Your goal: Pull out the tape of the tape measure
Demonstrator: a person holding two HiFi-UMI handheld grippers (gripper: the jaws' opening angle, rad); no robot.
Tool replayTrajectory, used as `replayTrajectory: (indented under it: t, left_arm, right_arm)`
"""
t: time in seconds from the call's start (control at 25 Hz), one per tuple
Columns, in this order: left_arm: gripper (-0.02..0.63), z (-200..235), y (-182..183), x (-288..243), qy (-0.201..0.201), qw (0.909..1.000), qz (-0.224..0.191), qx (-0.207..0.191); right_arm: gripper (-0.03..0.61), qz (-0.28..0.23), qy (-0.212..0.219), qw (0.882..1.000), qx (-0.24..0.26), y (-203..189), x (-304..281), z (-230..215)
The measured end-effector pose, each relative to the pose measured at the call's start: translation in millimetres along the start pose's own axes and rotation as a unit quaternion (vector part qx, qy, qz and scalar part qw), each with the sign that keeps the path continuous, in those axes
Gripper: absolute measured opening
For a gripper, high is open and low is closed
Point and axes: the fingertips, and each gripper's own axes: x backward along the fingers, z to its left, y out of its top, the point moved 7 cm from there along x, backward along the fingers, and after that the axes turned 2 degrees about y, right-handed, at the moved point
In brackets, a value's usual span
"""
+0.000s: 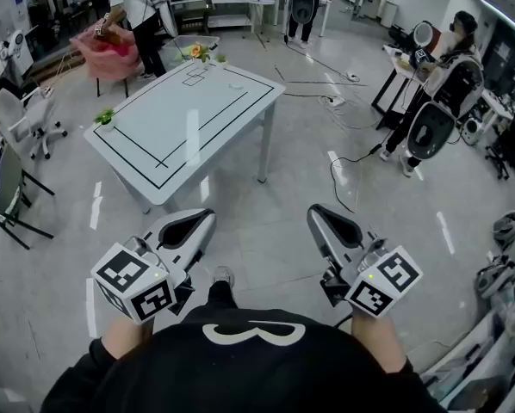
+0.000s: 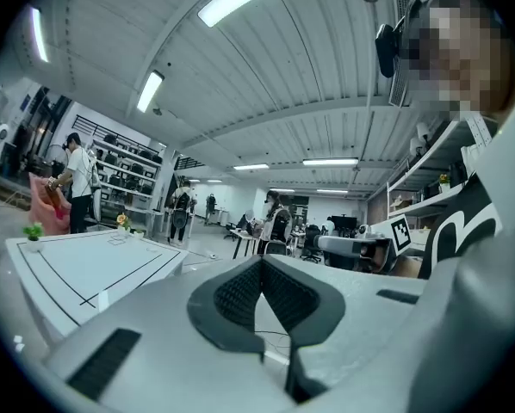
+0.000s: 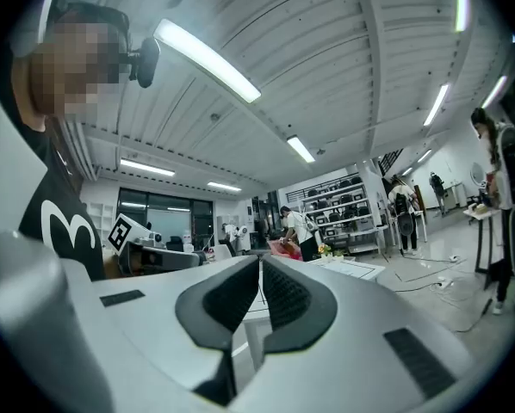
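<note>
Both left tongs [image 1: 207, 218] and right tongs [image 1: 314, 214] are closed, empty; table [image 1: 197, 123] items [image 1: 236, 85] indistinct.

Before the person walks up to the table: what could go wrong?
1. Loose cables lie on the floor right of the table; they could trip someone approaching on that side.
2. The left gripper and right gripper are both shut and empty, so they must open before any grasp.
3. I can't make out a tape measure from here, so reaching early risks knocking the small plant at the corner.
</note>
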Motion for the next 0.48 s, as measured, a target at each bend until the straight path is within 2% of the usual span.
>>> replayTrajectory:
  t: [0.16,0.24,0.48]
  left_arm:
    - [0.009,-2,3,0,0.004,1.0,-0.008,-0.002]
    - [0.015,-2,4,-1,0.006,0.9999,-0.009,-0.001]
    - [0.101,4,2,-7,0.013,0.9999,-0.001,0.002]
  right_arm:
    - [0.011,0.011,-0.023,0.999,0.022,0,6,-3]
    - [0.062,0.021,-0.027,0.999,0.027,-1,8,-4]
    - [0.163,0.041,-0.02,0.999,0.019,-6,4,-12]
